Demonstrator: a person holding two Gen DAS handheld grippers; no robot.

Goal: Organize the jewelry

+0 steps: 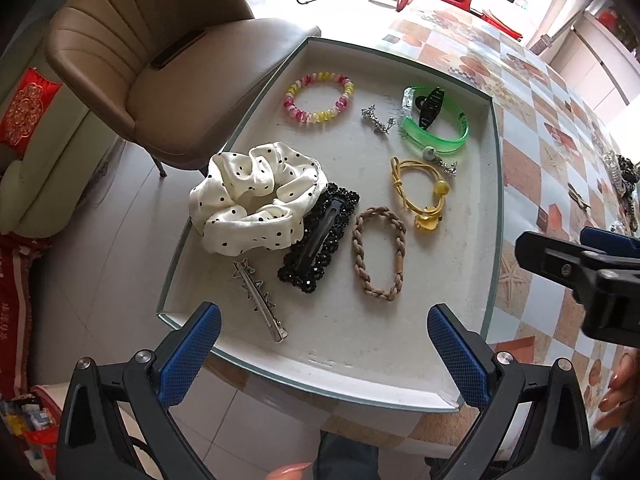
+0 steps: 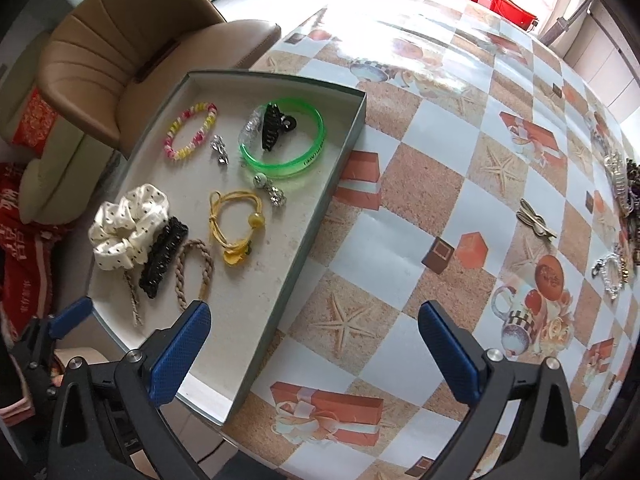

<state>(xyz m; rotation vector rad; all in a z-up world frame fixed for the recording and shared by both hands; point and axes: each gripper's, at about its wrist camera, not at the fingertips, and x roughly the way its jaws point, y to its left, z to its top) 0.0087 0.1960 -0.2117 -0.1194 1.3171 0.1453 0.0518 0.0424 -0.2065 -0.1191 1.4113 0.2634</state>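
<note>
Jewelry sits in the tray point(image 1: 460, 396) at the table's point(image 2: 400, 184) corner; the star clip point(image 1: 260, 300) lies lengthwise toward my left gripper point(image 1: 324, 356), beside the scrunchie point(image 1: 252, 196). Both my grippers, right point(image 2: 314, 348) included, gape wide and empty. Only the right view shows loose pieces point(image 2: 536, 224) well apart from the tray.

Between the left gripper's point(image 1: 324, 354) jaws lies a matt, rough-looking tray point(image 1: 360, 364); ahead of them a satiny cloth scrunchie point(image 1: 256, 196), a glinting metal star clip point(image 1: 260, 300), a braided cord band point(image 1: 378, 254) and a glossy translucent green plastic bangle point(image 1: 440, 134); its pads point(image 1: 192, 356) are textured blue
</note>
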